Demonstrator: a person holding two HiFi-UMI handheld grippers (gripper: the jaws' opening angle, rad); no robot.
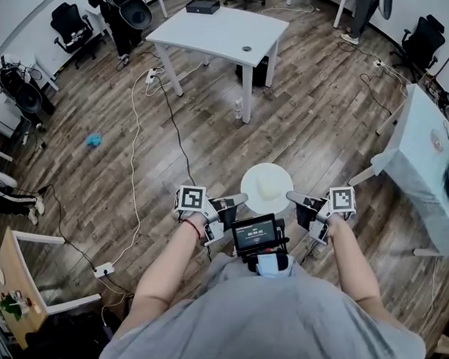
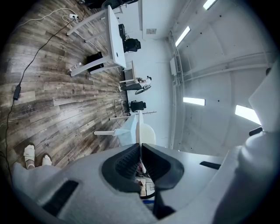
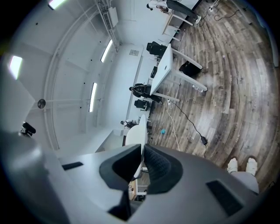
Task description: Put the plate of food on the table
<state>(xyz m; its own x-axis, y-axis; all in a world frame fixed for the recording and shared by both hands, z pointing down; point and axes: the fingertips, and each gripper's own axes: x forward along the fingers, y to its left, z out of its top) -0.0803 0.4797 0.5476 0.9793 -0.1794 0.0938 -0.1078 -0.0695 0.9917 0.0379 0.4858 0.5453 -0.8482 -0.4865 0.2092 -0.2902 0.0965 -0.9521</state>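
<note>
A white round plate (image 1: 266, 187) with a pale piece of food on it is held in front of me, above the wooden floor. My left gripper (image 1: 241, 201) is shut on the plate's left rim, and my right gripper (image 1: 292, 197) is shut on its right rim. In the left gripper view the plate (image 2: 139, 129) shows edge-on, pinched between the dark pads (image 2: 127, 162). The right gripper view shows the plate (image 3: 138, 135) edge-on too, clamped between that gripper's pads (image 3: 158, 168). A white table (image 1: 219, 32) stands a few steps ahead.
A second pale table (image 1: 430, 171) stands close on the right. White cables (image 1: 135, 142) and a power strip (image 1: 103, 269) lie on the floor to the left. Office chairs (image 1: 69, 25) stand at the back left. A bottle (image 1: 238, 109) sits by the table's leg.
</note>
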